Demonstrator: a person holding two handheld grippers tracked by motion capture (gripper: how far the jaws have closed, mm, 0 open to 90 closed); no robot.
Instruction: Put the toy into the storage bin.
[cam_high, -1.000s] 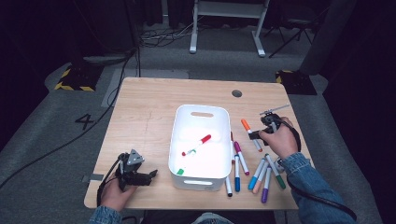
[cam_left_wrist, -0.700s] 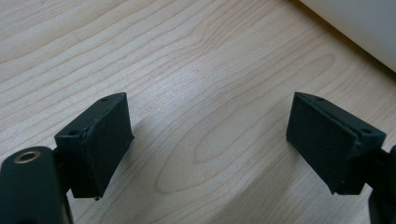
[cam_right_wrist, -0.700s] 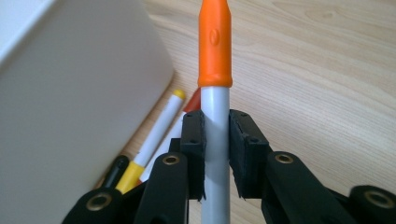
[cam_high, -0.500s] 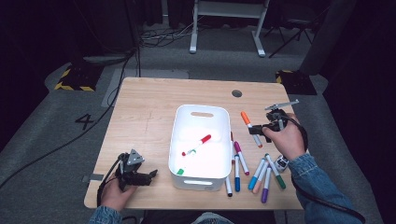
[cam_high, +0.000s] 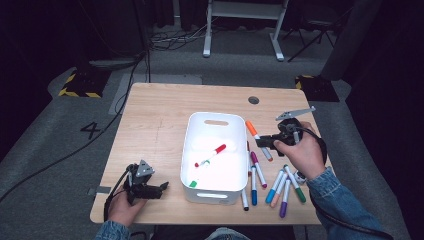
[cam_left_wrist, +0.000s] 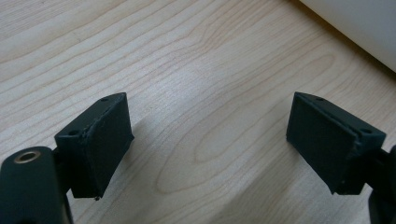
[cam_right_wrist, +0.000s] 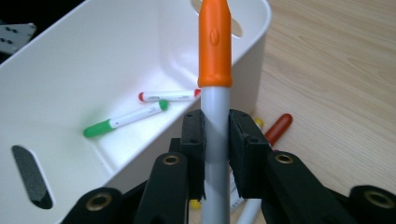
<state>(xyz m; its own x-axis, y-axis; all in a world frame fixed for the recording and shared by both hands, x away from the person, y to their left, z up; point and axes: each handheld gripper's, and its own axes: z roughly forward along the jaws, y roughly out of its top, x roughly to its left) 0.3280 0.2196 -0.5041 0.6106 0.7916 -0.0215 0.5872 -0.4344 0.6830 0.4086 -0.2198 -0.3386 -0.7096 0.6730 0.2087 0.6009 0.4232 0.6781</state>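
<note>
Compared with the frame half a second earlier, the right gripper (cam_high: 266, 140) is now raised off the table with the orange-capped marker (cam_right_wrist: 214, 84) clamped in it. Its jaws press against the grey barrel from both sides, below the cap; the marker stands upright in the right gripper view. In the high view the marker (cam_high: 256, 137) hangs just beside the right wall of the white bin (cam_high: 200, 192).

Step in hand: transfer of a picked marker to the bin. The next move calls for carrying the marker over the rim and spreading the jaws above the bin floor.

A red-capped marker (cam_right_wrist: 169, 95) and a green-capped marker (cam_right_wrist: 125, 119) already lie inside. The rim stands between marker and floor. Loose markers (cam_high: 280, 185) lie on the table (cam_high: 165, 107) right of the bin. The left gripper (cam_left_wrist: 208, 144) rests near the front-left table edge, jaws spread wide, holding nothing.
</note>
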